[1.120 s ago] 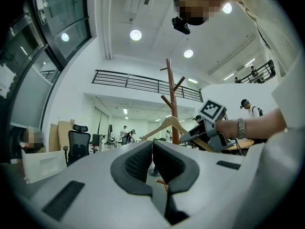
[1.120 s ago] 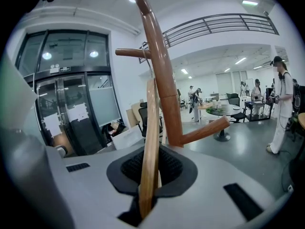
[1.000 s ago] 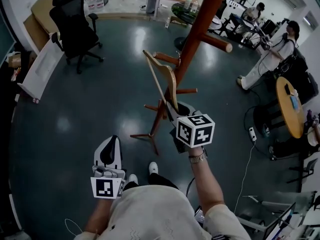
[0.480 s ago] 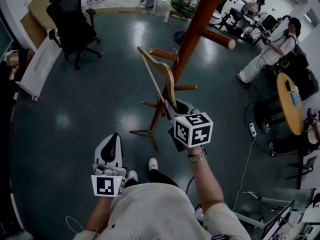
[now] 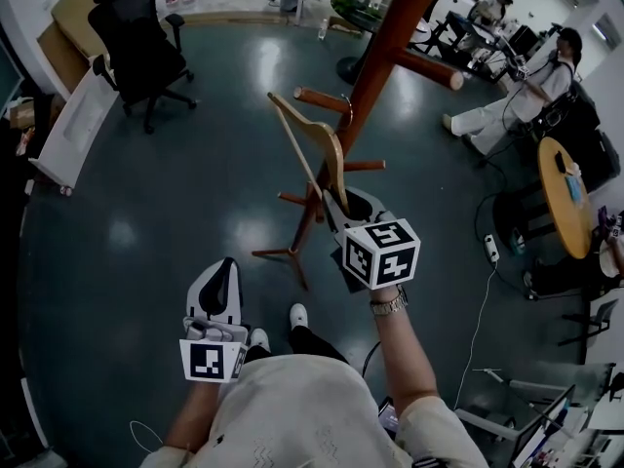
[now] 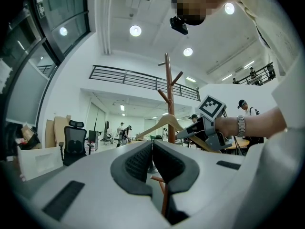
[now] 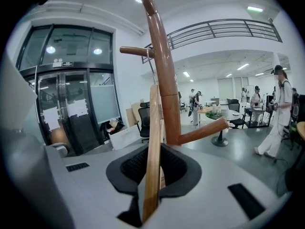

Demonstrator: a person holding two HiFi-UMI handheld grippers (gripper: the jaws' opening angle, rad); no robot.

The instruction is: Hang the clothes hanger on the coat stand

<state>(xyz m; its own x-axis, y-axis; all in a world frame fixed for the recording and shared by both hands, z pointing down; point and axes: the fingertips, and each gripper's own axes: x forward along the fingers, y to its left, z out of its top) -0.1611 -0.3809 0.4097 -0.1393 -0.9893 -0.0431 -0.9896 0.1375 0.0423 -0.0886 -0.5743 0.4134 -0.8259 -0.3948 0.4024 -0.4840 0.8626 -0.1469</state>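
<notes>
Right gripper clamps the pale wooden clothes hanger by one arm end. The hook is against the upper peg of the reddish-brown wooden coat stand. Seating unconfirmed; release remains. Left gripper closed, empty.

A black office chair stands on the glossy dark floor at upper left. Near it a white panel lies tilted by the wall, with cardboard boxes behind. At right is a person in pale clothes — closer in, a round wooden table and a white power strip on the floor. A railed balcony runs overhead, under round ceiling lights.
</notes>
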